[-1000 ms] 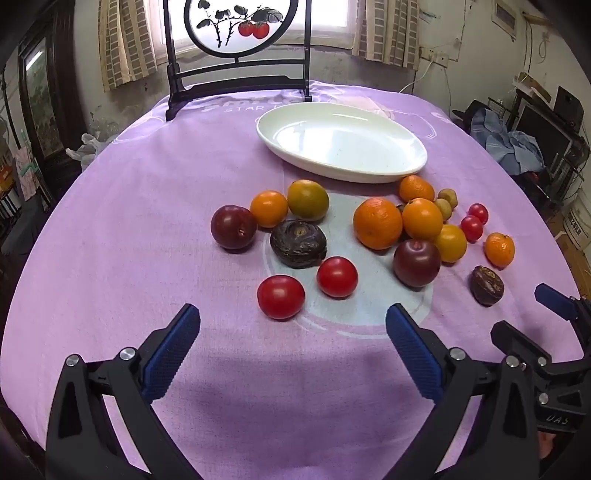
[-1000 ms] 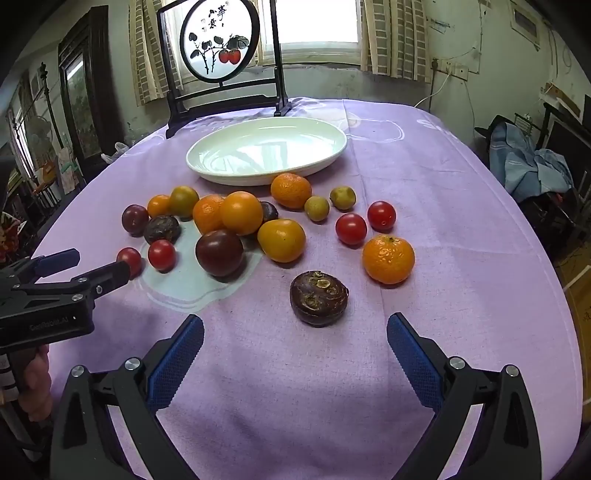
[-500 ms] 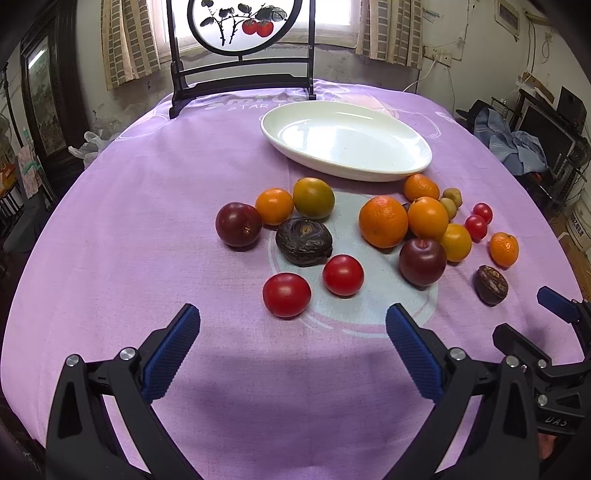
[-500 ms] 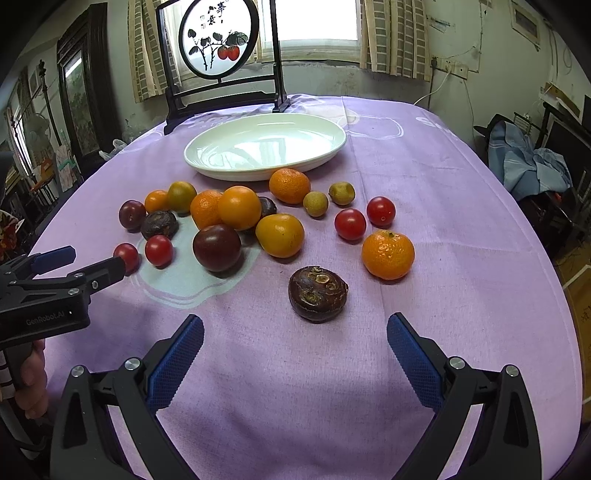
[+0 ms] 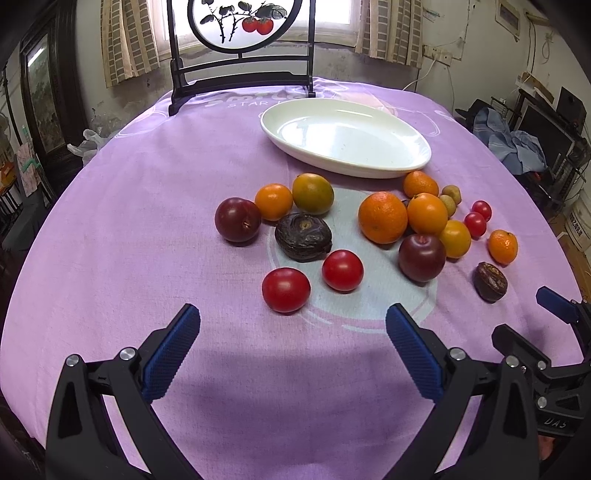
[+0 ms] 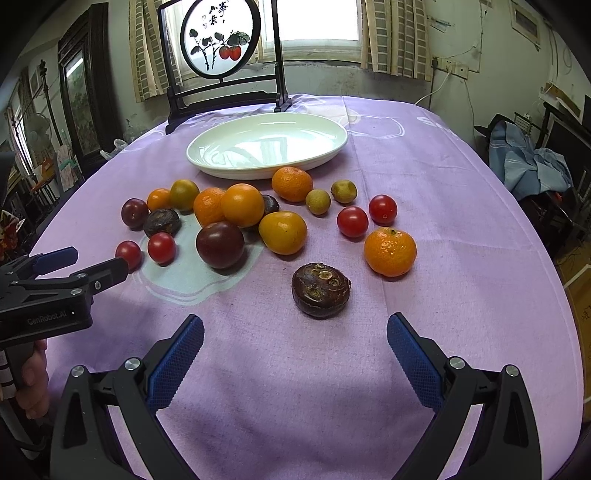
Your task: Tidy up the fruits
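Left wrist view: left tool point(image 5: 291, 332) spread wide, bare cloth point(image 5: 147, 221) leftward; right tool point(image 6: 295, 339) likewise spread, nothing held.

Painted round screen point(image 6: 220, 40) beside curtained window point(image 6: 317, 22).

Taking the white dish point(image 6: 334, 149) as my landmark: its near rim is fenced by fruit. An orange point(image 6: 291, 183) sits just beside that rim, and a tight clump around the big orange point(image 6: 242, 205) blocks the straight line in from my side. To the dish's right, bare purple cloth point(image 6: 436, 173) runs up past its end. To its left the cloth point(image 5: 155, 192) is also bare. Behind it stands the dark screen stand point(image 6: 221, 98), closing off the far side.
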The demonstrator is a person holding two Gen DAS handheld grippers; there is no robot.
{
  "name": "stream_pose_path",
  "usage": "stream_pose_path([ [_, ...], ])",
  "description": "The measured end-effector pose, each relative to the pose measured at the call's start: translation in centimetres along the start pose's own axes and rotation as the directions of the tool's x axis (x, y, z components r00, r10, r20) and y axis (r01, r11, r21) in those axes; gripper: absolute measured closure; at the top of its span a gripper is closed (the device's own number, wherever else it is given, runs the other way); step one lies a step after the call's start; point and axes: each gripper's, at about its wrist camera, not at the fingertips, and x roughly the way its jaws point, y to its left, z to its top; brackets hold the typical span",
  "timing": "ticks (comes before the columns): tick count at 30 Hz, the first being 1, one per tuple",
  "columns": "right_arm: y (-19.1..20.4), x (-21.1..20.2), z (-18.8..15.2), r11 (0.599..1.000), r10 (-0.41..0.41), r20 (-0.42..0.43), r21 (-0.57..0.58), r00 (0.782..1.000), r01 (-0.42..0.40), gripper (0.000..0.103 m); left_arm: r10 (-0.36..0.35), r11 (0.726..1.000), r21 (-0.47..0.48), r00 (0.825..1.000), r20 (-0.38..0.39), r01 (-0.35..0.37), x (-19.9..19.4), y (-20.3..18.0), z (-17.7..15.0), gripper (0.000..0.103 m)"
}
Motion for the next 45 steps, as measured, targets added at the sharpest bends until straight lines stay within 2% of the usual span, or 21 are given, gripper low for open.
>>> stream_pose_path([
  [45, 0.03, -0.24, -0.42, 1.0, 0.0, 0.001, -0.001, 1.0, 0.0, 0.003, -0.001, 1.0, 0.003, 1.0, -0.004, 0.001, 0.06, -0.16, -0.08, 0.004],
])
